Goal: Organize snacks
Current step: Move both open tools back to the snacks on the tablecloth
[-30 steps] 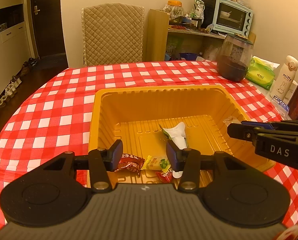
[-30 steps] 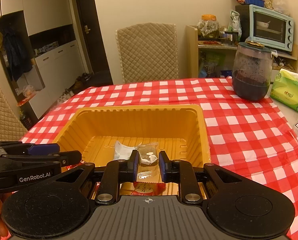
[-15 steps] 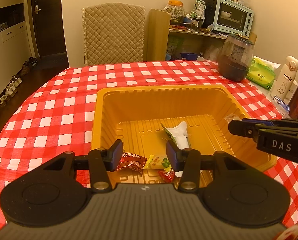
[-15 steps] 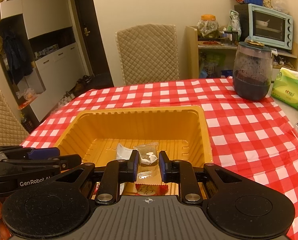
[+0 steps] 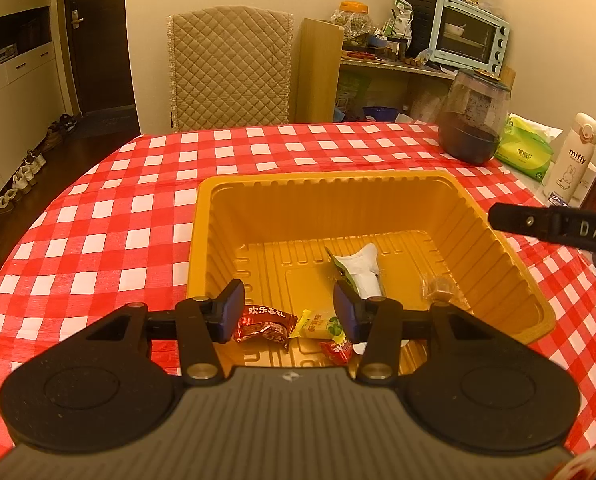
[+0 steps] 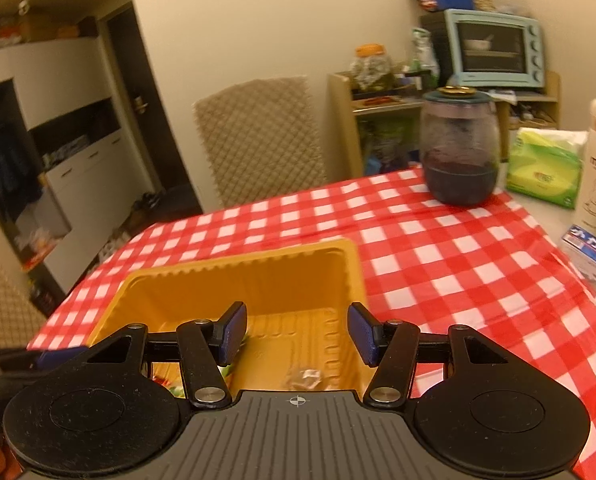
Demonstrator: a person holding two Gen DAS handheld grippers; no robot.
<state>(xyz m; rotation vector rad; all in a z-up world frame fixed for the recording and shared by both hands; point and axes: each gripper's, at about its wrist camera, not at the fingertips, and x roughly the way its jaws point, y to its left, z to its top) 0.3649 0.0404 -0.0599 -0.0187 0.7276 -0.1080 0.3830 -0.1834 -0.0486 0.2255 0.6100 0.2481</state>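
Two grippers hover over your yellow tray (image 5: 493, 248): your left gripper (image 5: 289, 309) stands open and empty, your right gripper (image 6: 296, 333) is opening above a clear-wrapped candy (image 5: 437, 286).

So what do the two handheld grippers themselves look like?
Both are black: the left gripper and right gripper each have a ribbed grey-black body flanked by round discs, hinged arms with silver pivot screws, and blue finger pads. One side reads "DAS".
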